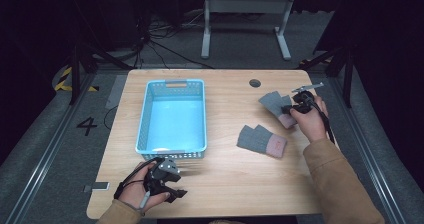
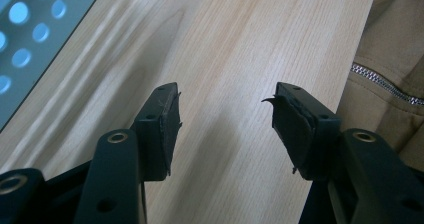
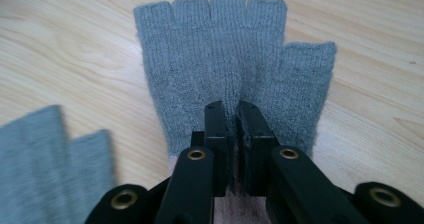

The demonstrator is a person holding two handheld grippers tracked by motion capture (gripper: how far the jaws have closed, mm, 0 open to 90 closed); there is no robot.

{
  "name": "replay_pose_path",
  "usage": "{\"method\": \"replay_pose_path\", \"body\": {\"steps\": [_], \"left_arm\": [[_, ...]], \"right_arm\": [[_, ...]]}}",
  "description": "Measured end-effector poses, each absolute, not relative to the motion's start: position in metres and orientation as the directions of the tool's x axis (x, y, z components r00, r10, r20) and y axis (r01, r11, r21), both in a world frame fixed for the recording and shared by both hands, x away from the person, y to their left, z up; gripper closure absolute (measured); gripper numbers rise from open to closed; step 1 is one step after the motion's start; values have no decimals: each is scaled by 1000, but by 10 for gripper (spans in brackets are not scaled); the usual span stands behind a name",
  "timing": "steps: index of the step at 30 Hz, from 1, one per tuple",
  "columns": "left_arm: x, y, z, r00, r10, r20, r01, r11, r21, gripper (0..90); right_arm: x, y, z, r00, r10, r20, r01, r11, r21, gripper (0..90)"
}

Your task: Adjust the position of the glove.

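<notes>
Two grey fingerless gloves with pink cuffs lie on the right half of the wooden table. My right gripper (image 3: 235, 109) is shut on the far glove (image 3: 230, 54), pinching a fold of its knit near the palm; from above, that glove (image 1: 274, 103) lies just left of the right gripper (image 1: 289, 109). The second glove (image 1: 261, 140) lies flat nearer the person, and its edge (image 3: 50, 159) shows at the left of the right gripper view. My left gripper (image 2: 225, 114) is open over bare wood near the table's front left (image 1: 172, 191), holding nothing.
A light blue perforated plastic basket (image 1: 145, 119) stands on the left half of the table, just beyond the left gripper. A round cable hole (image 1: 255, 83) sits near the far edge. The person's tan sleeve (image 1: 340, 184) crosses the right front.
</notes>
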State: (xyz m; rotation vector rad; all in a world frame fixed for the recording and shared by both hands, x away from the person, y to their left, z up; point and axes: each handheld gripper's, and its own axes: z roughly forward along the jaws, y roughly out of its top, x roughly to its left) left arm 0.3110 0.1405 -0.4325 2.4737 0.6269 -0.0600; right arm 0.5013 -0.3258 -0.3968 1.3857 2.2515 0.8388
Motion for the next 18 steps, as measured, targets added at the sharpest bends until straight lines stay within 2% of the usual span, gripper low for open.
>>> {"method": "replay_pose_path", "body": {"steps": [6, 10, 18], "left_arm": [[318, 130, -431, 902, 395, -176, 426, -736, 527, 455], [323, 123, -430, 912, 372, -171, 404, -746, 530, 455], [330, 112, -428, 927, 338, -163, 372, -762, 530, 455]], "right_arm": [[477, -320, -378, -514, 858, -8, 622, 379, 685, 845], [459, -317, -370, -579, 815, 23, 584, 395, 709, 844], [425, -305, -359, -670, 742, 38, 535, 447, 717, 843]]}}
